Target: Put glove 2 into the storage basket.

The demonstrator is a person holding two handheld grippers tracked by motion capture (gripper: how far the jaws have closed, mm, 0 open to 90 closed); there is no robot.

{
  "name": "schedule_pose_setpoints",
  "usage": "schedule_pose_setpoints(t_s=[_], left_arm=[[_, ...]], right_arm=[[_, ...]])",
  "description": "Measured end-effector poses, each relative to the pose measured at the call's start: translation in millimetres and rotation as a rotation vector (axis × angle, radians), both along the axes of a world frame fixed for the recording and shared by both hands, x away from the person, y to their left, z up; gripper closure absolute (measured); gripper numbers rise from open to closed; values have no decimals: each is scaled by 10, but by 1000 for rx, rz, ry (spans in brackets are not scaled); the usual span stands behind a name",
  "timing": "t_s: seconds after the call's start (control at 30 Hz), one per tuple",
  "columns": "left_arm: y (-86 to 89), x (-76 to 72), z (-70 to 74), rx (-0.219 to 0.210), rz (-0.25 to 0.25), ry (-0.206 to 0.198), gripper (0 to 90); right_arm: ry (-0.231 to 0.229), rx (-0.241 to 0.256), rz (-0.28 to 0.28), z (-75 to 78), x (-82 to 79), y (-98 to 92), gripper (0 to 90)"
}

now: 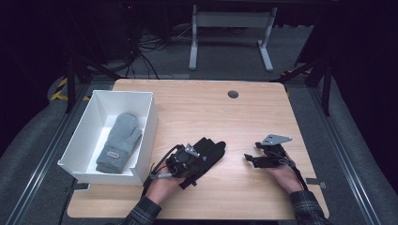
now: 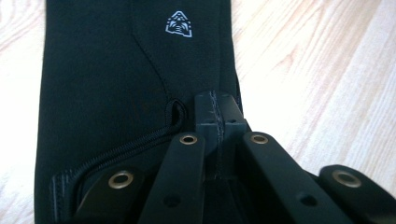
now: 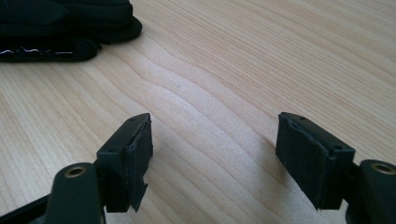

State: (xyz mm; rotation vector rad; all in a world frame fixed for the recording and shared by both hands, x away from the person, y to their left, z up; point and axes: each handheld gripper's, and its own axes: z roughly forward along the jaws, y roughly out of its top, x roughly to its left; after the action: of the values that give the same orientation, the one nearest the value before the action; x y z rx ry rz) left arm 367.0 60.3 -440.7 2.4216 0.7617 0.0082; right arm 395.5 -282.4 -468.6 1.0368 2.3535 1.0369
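A black glove [image 1: 212, 151] lies flat near the middle of the wooden table, fingers pointing away from the person. My left gripper [image 1: 199, 157] rests on its cuff end. In the left gripper view the jaws stand pressed together [image 2: 217, 115] with a stitched edge of the glove [image 2: 116, 70] pinched between the pads. My right gripper [image 1: 251, 151] hovers low over bare wood to the right of the glove. Its jaws stand wide apart [image 3: 215, 140] with nothing between them, and the glove's fingertips [image 3: 60, 23] lie ahead to the left. A grey knitted mitten [image 1: 119, 140] lies inside the white box [image 1: 149, 123].
The white box stands at the table's left edge, overhanging it slightly. A round cable hole [image 1: 233, 94] sits near the far edge. Beyond the table a white desk frame [image 1: 230, 19] and loose cables [image 1: 145, 51] stand on the floor.
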Motion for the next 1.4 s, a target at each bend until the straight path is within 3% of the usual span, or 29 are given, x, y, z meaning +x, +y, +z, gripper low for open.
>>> schedule_pose_setpoints(t_s=[0.17,0.43,0.63,0.83,1.03,1.13,1.27,1.4], left_arm=[[-9,5,35,-19,-1,-24,820],[-20,97,109,-54,25,-87,524],[-58,219,112,-51,40,-124,333],[-95,320,46,-35,48,-143,198],[-96,378,-34,3,62,-145,159],[-100,412,-84,32,49,-121,151],[-113,409,-121,36,50,-119,158],[-94,431,-160,17,47,-78,166]], right_arm=[[2,-2,-6,0,2,1,262],[5,-4,-10,0,6,0,251],[5,-4,-12,-1,7,1,249],[5,-4,-12,-1,7,1,249],[5,-4,-12,-1,7,1,249],[5,-4,-12,-1,7,1,249],[5,-4,-11,-1,7,1,248],[5,-4,-9,-1,7,0,247]])
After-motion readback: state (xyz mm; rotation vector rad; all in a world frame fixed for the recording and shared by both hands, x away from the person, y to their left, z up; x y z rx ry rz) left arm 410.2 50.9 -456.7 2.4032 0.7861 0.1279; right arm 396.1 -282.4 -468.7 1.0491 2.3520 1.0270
